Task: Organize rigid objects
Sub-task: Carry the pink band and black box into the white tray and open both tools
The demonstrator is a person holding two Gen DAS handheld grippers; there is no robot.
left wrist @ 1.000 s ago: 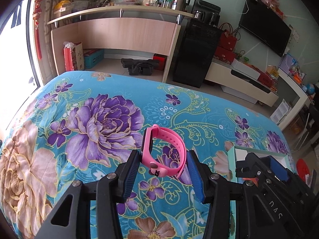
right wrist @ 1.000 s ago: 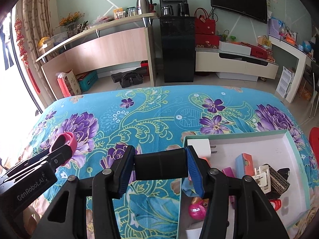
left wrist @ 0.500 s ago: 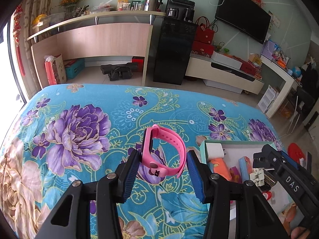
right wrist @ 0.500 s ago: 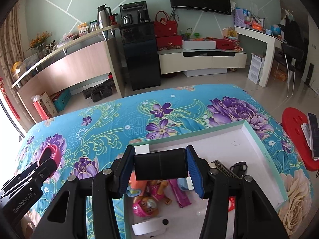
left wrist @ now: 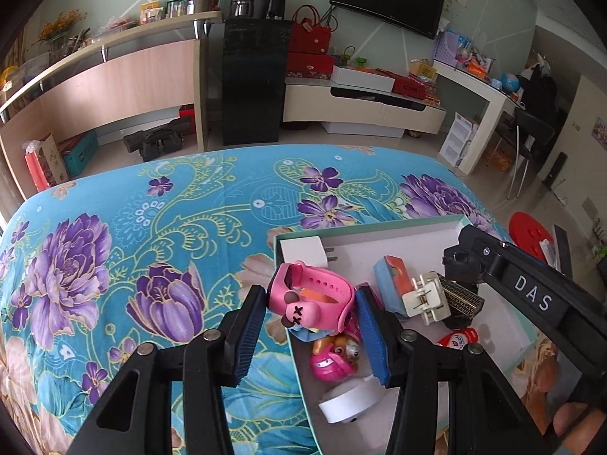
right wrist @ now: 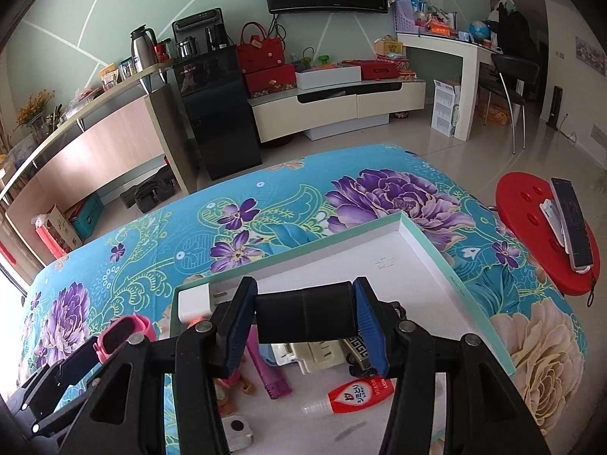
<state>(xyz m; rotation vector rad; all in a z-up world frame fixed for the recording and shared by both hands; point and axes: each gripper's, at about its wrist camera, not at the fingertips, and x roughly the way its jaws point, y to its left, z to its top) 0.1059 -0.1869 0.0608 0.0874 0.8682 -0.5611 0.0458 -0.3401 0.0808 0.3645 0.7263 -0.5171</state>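
My left gripper (left wrist: 309, 301) is shut on a pink wristwatch (left wrist: 311, 295), held above the near-left edge of a shallow white box with a teal rim (left wrist: 364, 227). In the right wrist view my right gripper (right wrist: 305, 316) is shut on a black rectangular block (right wrist: 307, 316) over the same box (right wrist: 447, 261). Several small items lie inside: a white charger (left wrist: 305, 252), a pink toy figure (left wrist: 334, 356), a white clip (left wrist: 425, 297), a red tube (right wrist: 358, 392) and a purple strap (right wrist: 265, 367). The pink watch (right wrist: 125, 331) also shows at the left of the right wrist view.
The box sits on a bed with a blue floral cover (left wrist: 151, 235). A red stool (right wrist: 546, 235) with a remote stands right of the bed. A desk, a black cabinet (left wrist: 252, 83) and a TV unit line the far wall.
Both grippers have swung to the right across the bed, from over the floral cover to over the box, and have rolled. Each keeps its hold on its object.
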